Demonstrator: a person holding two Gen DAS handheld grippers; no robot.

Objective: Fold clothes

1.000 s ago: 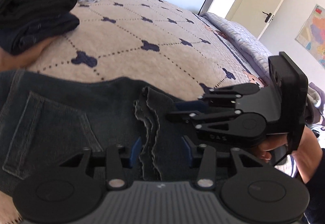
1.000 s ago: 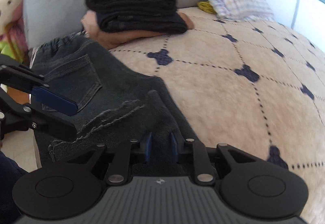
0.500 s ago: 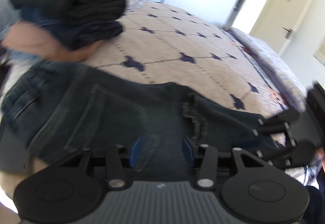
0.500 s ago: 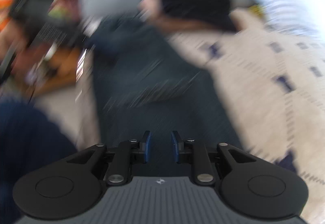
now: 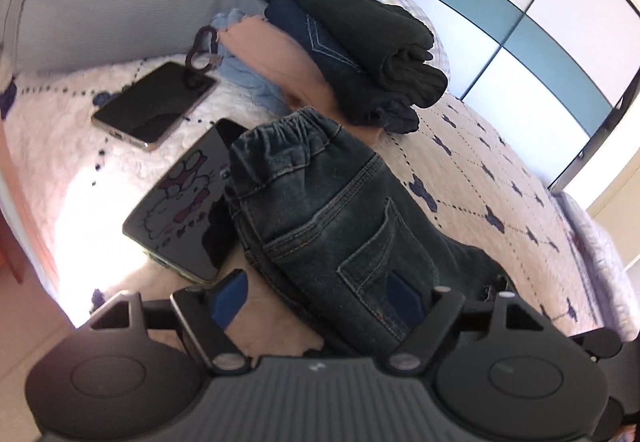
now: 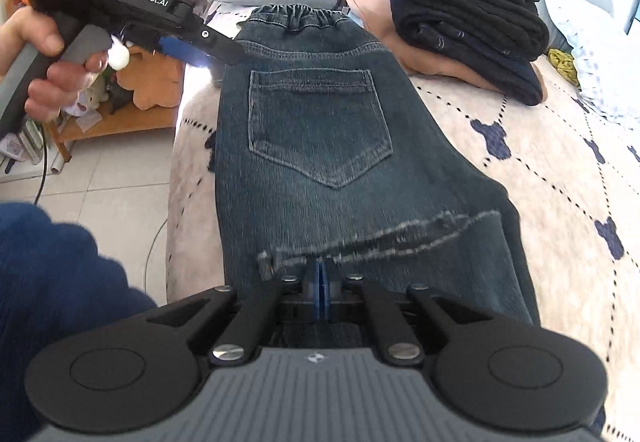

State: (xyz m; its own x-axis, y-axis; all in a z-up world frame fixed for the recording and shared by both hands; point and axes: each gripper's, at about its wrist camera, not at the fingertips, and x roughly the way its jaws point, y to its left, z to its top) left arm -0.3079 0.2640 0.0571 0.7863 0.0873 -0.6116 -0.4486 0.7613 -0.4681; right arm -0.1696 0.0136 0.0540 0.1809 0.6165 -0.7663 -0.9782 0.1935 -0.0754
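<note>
Fingers on my right gripper have just closed, pinching the frayed hem of the jeans folded on the bed. My left gripper has just opened wide, straddling the jeans' near edge without pressing it.

Left gripper jaws just opened wide; right gripper pinched closed

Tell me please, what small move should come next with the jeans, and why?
Probably lower the left hand-held gripper and close it on the near side edge of the jeans. It has just opened wide and straddles that edge without pressing, while the right hand-held gripper has just closed by the frayed hems. With both holding, the jeans could be folded toward the waistband.
</note>
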